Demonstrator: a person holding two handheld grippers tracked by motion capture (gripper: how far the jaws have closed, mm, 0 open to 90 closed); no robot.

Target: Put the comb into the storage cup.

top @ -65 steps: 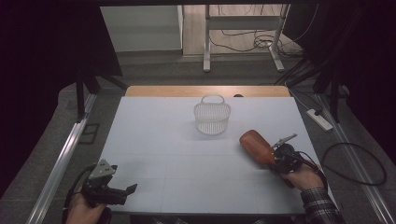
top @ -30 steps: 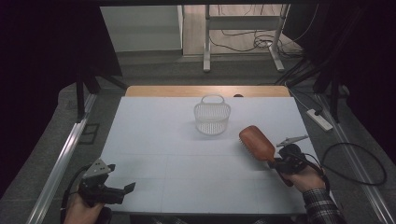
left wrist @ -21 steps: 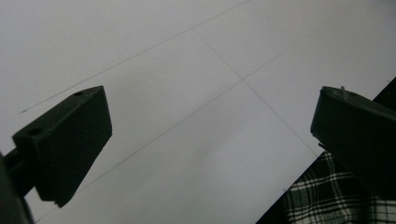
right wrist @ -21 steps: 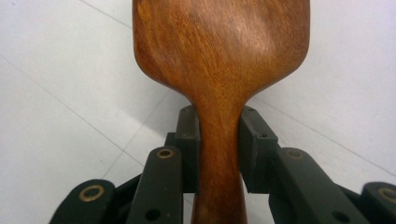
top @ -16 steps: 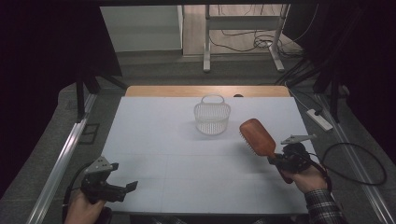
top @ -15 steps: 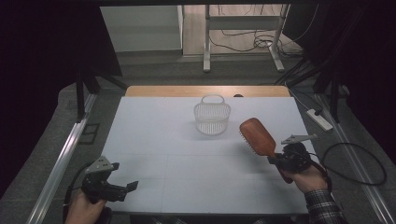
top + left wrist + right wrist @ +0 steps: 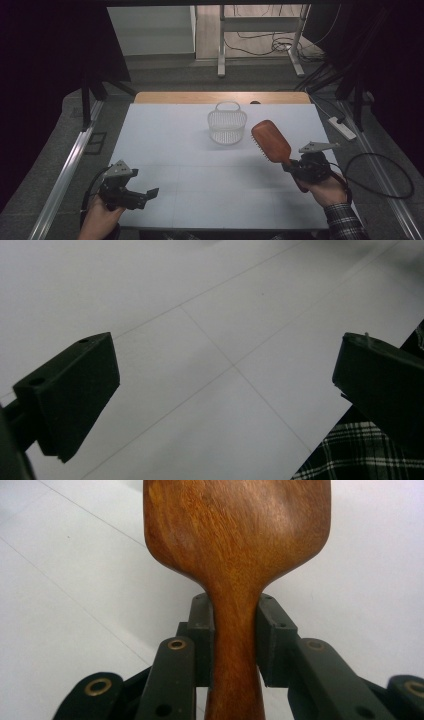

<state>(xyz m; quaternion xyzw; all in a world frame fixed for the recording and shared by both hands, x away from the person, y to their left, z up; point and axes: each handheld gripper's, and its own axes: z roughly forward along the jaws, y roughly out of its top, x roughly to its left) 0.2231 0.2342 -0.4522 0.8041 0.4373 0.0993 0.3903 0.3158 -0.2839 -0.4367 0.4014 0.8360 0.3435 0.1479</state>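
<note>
A brown wooden hairbrush (image 7: 270, 141) is held up off the white table (image 7: 170, 150), its head tilted toward the far left with bristles showing on its left side. My right gripper (image 7: 295, 169) is shut on the brush's handle (image 7: 234, 645), and the jaws press on both sides of its neck. A white wire basket (image 7: 227, 125) stands upright at the table's far middle, just left of the brush head. At the near left edge my left gripper (image 7: 150, 194) is open, with only bare table (image 7: 210, 340) between its jaws.
A wooden strip (image 7: 220, 97) runs along the table's far edge. A power strip (image 7: 342, 128) and cables (image 7: 385, 175) lie on the floor to the right. A metal rail (image 7: 65, 175) runs along the left side. A plaid sleeve (image 7: 365, 455) is at the near edge.
The right gripper has lifted the hairbrush off the table and carried it up and toward the basket, turning its head so the bristles show. The left gripper has barely moved.
</note>
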